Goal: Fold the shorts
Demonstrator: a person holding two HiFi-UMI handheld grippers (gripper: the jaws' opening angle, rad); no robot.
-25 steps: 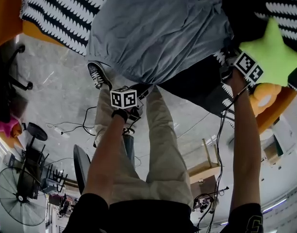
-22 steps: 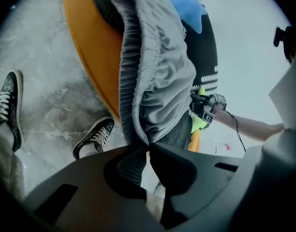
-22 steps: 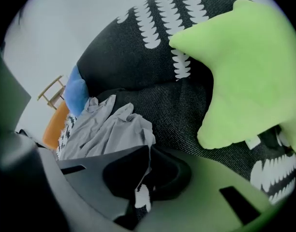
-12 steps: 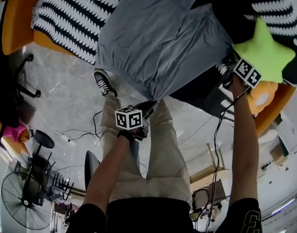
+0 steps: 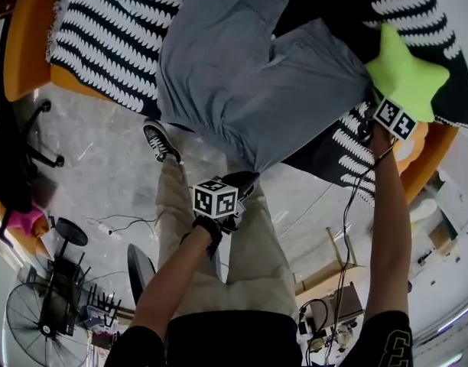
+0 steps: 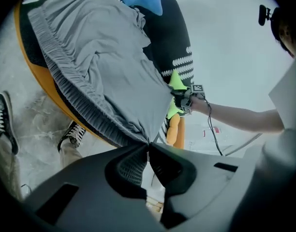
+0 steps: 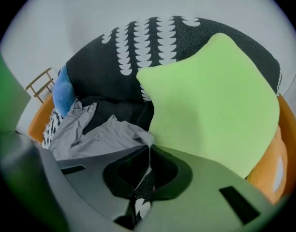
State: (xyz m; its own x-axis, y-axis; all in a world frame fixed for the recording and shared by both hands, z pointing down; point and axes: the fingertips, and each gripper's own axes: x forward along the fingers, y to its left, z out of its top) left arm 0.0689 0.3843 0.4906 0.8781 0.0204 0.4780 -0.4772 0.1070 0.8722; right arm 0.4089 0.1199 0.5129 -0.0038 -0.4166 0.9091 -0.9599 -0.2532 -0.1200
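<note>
Grey floor (image 5: 104, 144) surrounds an orange couch (image 5: 24, 44) draped with a black-and-white blanket (image 5: 104, 37). The grey shorts (image 5: 242, 75) lie spread open across the blanket, the gathered waistband toward the near left and the legs reaching to the far side. A green star pillow (image 5: 406, 79) sits at the right. The left gripper (image 6: 148, 148) is pinched tight on the near waistband corner, and the right gripper (image 7: 149, 152) is clamped on the shorts' right edge beside the pillow. No fold shows yet, so all the folding seems left to do.

pale grey polished floor (image 5: 96, 140), standing fan (image 5: 34, 323), loose cables (image 5: 123, 222), black office chair (image 5: 24, 155)
</note>
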